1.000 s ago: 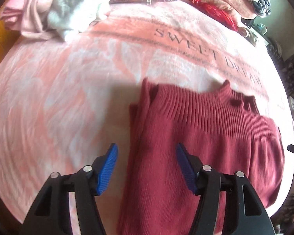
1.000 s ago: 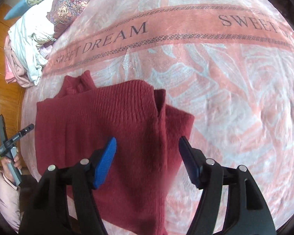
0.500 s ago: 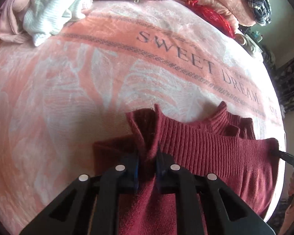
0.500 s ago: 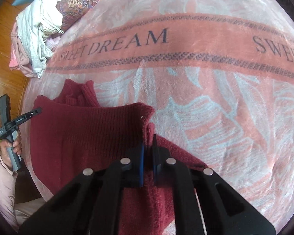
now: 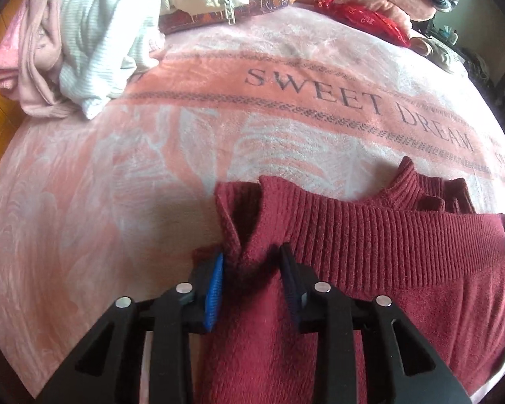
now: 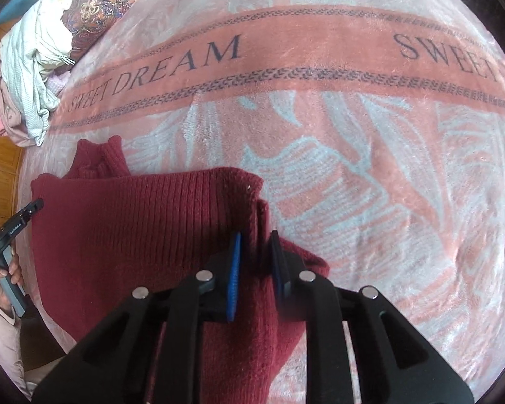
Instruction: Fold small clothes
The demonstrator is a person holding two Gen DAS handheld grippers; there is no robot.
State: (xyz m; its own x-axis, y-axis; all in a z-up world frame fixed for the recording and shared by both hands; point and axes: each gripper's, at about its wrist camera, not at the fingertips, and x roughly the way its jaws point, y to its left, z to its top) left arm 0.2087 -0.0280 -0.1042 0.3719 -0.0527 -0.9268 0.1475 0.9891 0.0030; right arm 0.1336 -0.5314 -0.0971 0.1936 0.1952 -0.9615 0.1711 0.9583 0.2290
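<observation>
On bed with pink fleece "SWEET DREAM" blanket point(image 5: 151, 175) — dark red ribbed knit sweater point(image 5: 387, 252) lies folded near front edge. Left hand-held gripper point(image 5: 252, 279) parted, bunched sweater corner between blue pads, not pinched. Right hand-held gripper point(image 6: 256, 262) likewise slackened around opposite corner. Pile of pale clothes point(image 5: 84, 33) at far side — well apart.

Left gripper point(image 5: 252, 279) part-open; right gripper point(image 6: 256, 262) part-open, narrower gap.
</observation>
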